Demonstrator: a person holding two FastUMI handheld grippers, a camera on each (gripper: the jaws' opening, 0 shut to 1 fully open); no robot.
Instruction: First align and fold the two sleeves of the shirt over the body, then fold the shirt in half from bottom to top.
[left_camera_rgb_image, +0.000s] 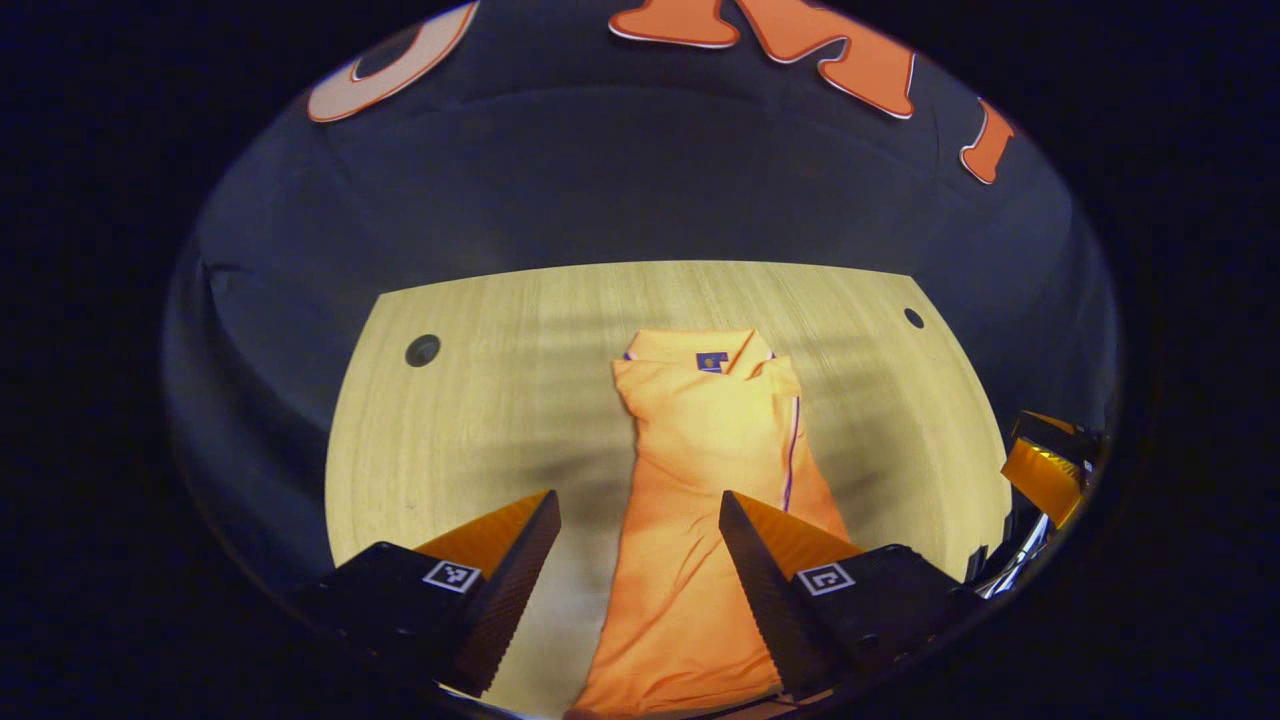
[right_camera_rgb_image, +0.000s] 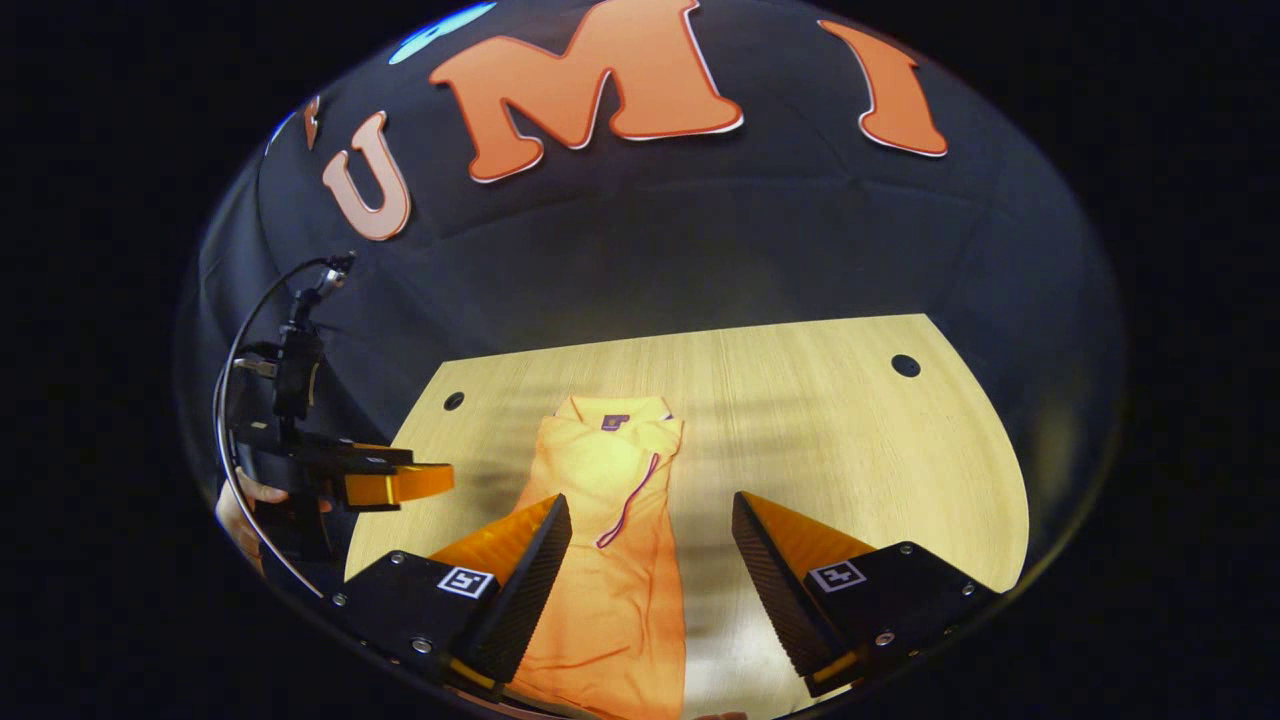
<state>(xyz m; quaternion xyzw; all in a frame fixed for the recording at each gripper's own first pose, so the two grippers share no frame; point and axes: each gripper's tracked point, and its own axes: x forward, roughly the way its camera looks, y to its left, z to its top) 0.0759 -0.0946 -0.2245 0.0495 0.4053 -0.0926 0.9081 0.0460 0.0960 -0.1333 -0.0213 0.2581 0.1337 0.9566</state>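
Left gripper view: the orange shirt (left_camera_rgb_image: 700, 500) is seen lying flat on the counter (left_camera_rgb_image: 480, 400), sleeves already folded in, with each hand-held gripper (left_camera_rgb_image: 640, 520) spread wide above it, so both bottom corners should be pinched evenly and lifted together toward the collar (left_camera_rgb_image: 710, 355).

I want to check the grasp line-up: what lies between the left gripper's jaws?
In the left gripper view, the orange shirt, sleeves folded in, runs between the open left gripper's jaws on the table.
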